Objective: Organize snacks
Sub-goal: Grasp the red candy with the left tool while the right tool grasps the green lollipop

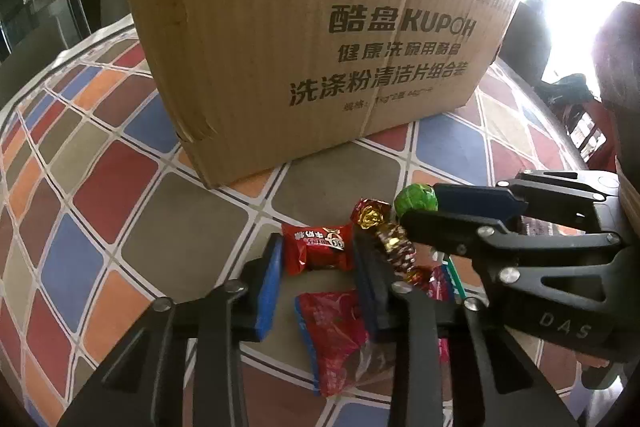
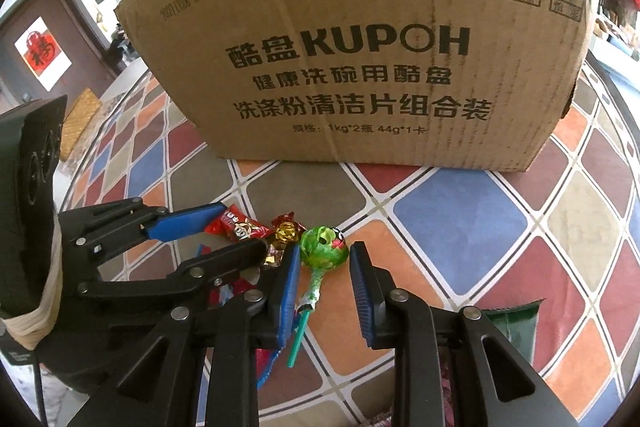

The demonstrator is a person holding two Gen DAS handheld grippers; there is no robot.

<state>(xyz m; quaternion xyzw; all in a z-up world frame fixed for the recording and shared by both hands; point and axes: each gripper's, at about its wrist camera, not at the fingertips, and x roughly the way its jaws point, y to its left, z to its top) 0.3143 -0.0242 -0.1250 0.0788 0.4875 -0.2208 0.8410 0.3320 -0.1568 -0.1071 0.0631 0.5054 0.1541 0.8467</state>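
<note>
A brown cardboard box (image 1: 304,27) stands at the back of the table; it also fills the right wrist view (image 2: 360,67). Snacks lie in front of it. My left gripper (image 1: 316,247) is open around a red wrapped candy (image 1: 318,247), also seen from the right wrist view (image 2: 240,227). A gold and brown twisted candy (image 1: 384,231) lies beside it. A larger red packet (image 1: 336,335) lies under the left gripper. My right gripper (image 2: 326,263) is open around the green lollipop (image 2: 322,247), whose head shows in the left wrist view (image 1: 414,201).
The table wears a tablecloth of coloured squares (image 2: 460,227). A green packet (image 2: 512,323) lies at the right, behind the right gripper. A woven mat (image 2: 80,119) lies at the far left of the table.
</note>
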